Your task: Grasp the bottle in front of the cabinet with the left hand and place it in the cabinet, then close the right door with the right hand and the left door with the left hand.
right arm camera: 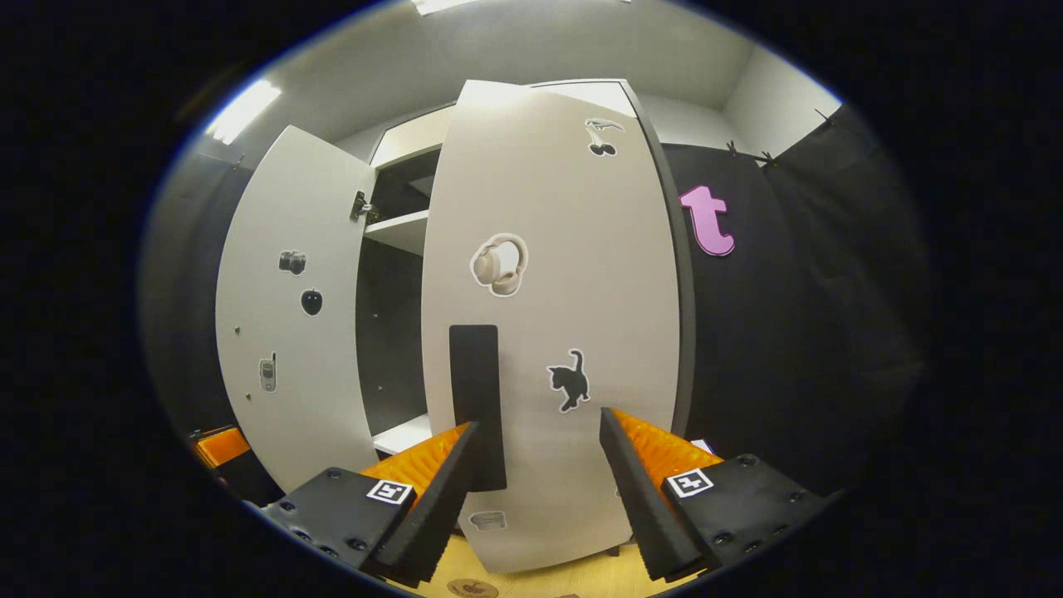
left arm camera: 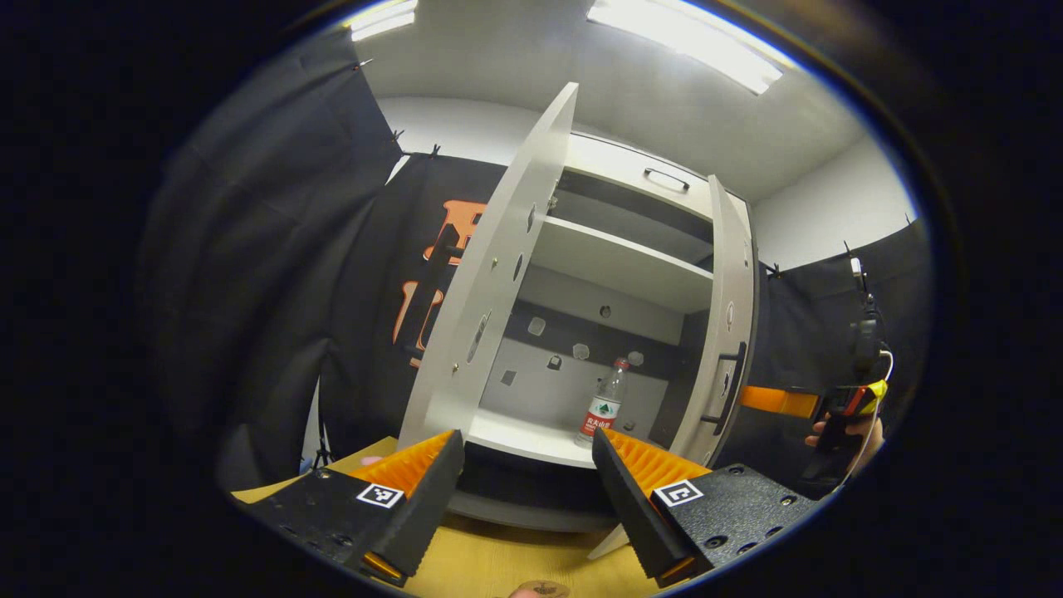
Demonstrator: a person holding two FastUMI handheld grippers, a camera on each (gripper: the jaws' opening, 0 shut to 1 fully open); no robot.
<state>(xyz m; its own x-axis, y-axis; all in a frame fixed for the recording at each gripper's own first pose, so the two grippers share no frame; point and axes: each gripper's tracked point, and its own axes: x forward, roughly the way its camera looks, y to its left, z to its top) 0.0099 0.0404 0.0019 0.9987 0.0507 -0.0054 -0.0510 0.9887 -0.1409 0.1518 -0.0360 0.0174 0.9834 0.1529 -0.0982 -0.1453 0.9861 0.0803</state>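
Note:
A clear plastic bottle [left arm camera: 604,404] with a red cap stands upright on the lower shelf [left arm camera: 523,436] inside the white cabinet, near its right side. My left gripper [left arm camera: 527,465] is open and empty, a short way in front of that shelf. The left door [left arm camera: 498,274] stands wide open. The right door [right arm camera: 565,316] is swung partway in, its stickered outer face toward my open right gripper [right arm camera: 540,448]. The right gripper's left fingertip lies against the black handle [right arm camera: 477,399]. In the left gripper view an orange finger [left arm camera: 776,401] of the right gripper reaches the door's outer side.
The cabinet has an upper shelf [left arm camera: 623,262] and stands on a yellow wooden tabletop [left arm camera: 498,565]. Black cloth walls close in both sides. A hand [left arm camera: 839,432] holds the right gripper at the far right. The left door [right arm camera: 291,316] also appears in the right gripper view.

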